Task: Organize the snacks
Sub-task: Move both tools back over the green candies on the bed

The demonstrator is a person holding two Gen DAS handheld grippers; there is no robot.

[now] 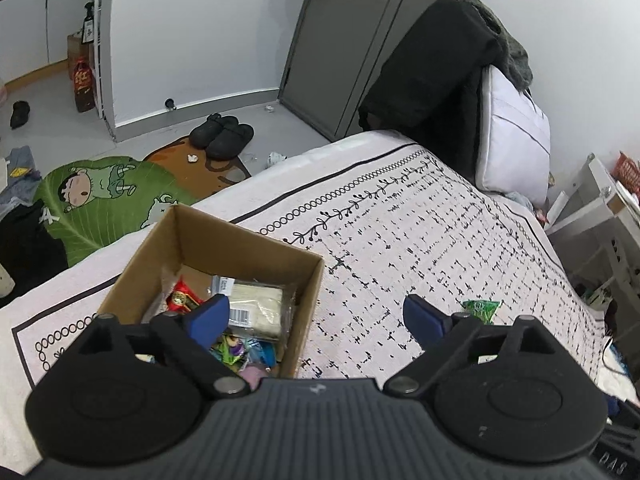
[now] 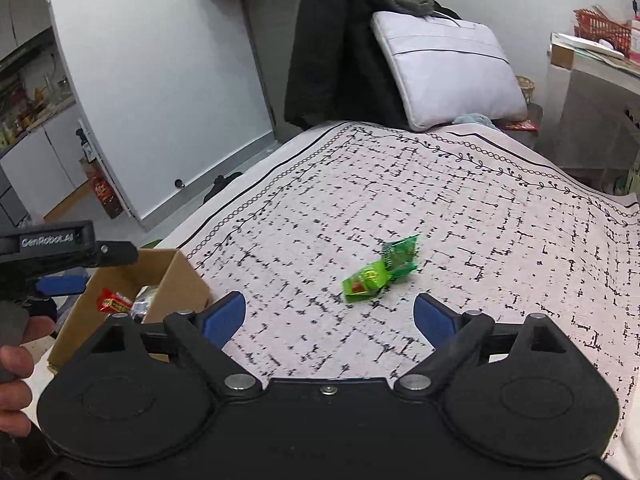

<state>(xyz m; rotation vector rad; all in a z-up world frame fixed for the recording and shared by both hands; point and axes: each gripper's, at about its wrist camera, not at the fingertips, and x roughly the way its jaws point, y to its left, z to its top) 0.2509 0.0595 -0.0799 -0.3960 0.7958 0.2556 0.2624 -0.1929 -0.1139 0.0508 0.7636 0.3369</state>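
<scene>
hiding box point(image 1: 152, 256) contents point(image 1: 256, 304): wide-spread left hand-held gripper point(image 1: 316, 316); green packets point(image 2: 378, 270) blurred.

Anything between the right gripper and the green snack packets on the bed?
Nothing: in the right wrist view only bare patterned bedspread lies between the open right gripper and the green snack packets.

Left gripper point(image 1: 316, 314) body over cardboard box's point(image 1: 248, 240) near snacks.

Matt brown cardboard for the box point(image 1: 208, 248); glossy green plastic wrappers point(image 2: 380, 272); woven, slightly rough cloth bedcover point(image 2: 440, 200); matt black plastic gripper bodies, with blue smooth fingertips point(image 2: 224, 314).
</scene>
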